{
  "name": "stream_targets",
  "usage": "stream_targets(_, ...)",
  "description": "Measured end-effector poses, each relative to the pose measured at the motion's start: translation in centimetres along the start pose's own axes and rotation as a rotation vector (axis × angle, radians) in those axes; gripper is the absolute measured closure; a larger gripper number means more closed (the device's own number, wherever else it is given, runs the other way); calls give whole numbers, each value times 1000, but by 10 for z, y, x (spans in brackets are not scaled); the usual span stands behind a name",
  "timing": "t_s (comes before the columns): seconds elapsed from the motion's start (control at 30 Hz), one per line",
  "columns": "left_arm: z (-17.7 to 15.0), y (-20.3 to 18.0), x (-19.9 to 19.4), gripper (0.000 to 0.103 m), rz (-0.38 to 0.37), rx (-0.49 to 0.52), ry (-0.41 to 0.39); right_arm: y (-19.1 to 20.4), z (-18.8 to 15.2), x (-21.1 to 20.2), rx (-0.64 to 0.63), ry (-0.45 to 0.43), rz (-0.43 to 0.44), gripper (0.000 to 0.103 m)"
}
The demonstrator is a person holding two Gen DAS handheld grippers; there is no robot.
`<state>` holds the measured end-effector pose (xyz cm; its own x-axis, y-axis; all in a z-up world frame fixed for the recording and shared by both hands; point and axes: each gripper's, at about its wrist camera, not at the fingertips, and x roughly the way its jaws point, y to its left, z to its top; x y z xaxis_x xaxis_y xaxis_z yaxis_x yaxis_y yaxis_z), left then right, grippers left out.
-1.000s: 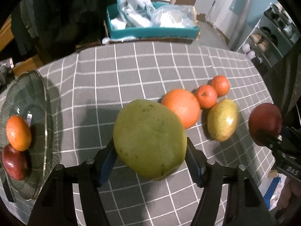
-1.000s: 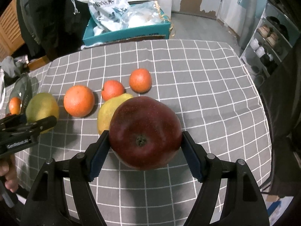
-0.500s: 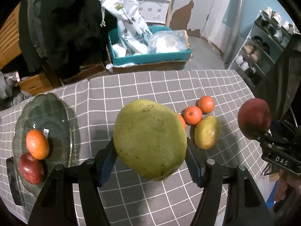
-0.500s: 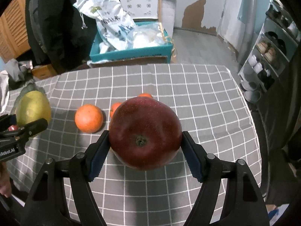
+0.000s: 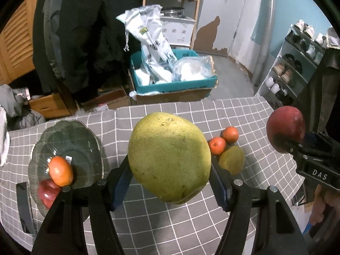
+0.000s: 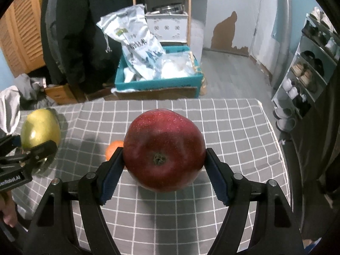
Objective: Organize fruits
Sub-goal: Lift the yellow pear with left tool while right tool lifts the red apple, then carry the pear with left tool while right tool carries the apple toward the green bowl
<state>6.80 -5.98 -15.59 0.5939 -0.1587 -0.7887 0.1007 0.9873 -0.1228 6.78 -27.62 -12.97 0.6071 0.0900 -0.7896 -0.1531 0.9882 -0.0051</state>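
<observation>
Presently, my left gripper was clamped on the mango, my right gripper on the apple, both aloft; next move, I judged: the plate.

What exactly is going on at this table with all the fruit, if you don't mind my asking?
A person is sorting fruit with a handheld tool in each hand. The left tool grips a large yellow-green mango; the right tool grips a dark red apple. Both are held above the grey checked tablecloth. The round glass plate holds an orange fruit and a red apple; more fruit lies loose.
</observation>
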Motion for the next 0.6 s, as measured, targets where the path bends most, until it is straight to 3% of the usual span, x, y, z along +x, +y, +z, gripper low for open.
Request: stream_targets(0.6, 13, 27, -45, 34, 26, -35, -113, 28, 28, -22, -26, -86, 28, 28)
